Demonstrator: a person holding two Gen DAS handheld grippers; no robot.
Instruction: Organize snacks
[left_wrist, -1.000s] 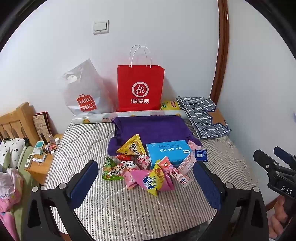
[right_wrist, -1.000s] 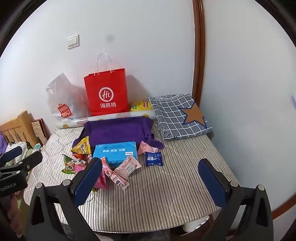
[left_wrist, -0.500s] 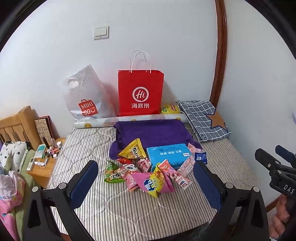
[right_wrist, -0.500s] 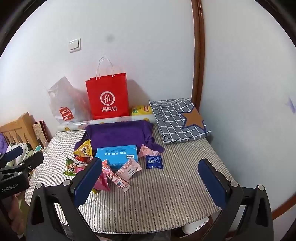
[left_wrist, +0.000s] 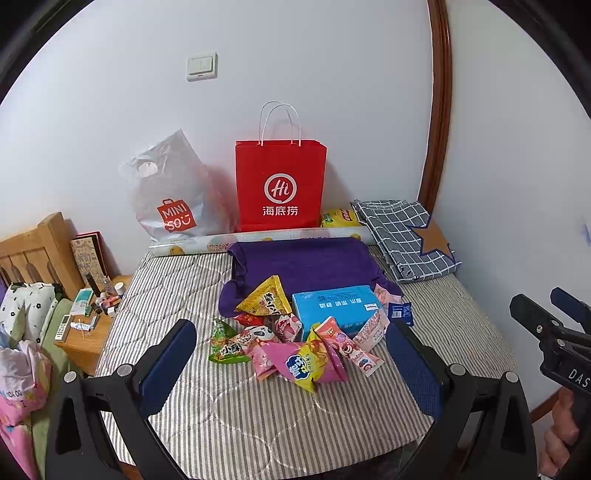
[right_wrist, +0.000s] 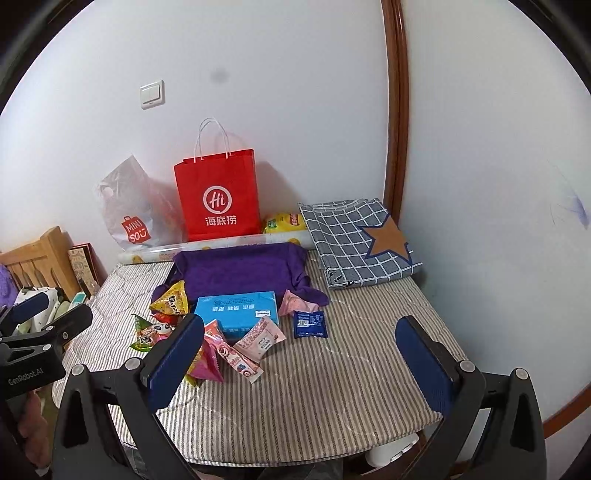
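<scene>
A heap of snack packets lies on the striped mattress (left_wrist: 258, 417): a yellow triangular packet (left_wrist: 266, 300), a green one (left_wrist: 223, 341), a pink-and-yellow bag (left_wrist: 306, 363), and a small dark blue packet (right_wrist: 309, 324). A light blue box (left_wrist: 336, 304) sits among them, also in the right wrist view (right_wrist: 238, 309). My left gripper (left_wrist: 291, 363) is open and empty, held above the near side of the heap. My right gripper (right_wrist: 301, 360) is open and empty, above bare mattress right of the heap.
A purple cloth (left_wrist: 303, 264) lies behind the snacks. A red paper bag (left_wrist: 280, 184) and a Miniso plastic bag (left_wrist: 171, 195) stand against the wall. A folded checked cloth (right_wrist: 360, 240) lies at the back right. A wooden nightstand (left_wrist: 86, 332) with small items stands left.
Both views have tilted slightly upward, so the snacks and bags sit lower in frame. Both grippers stay open and empty.
</scene>
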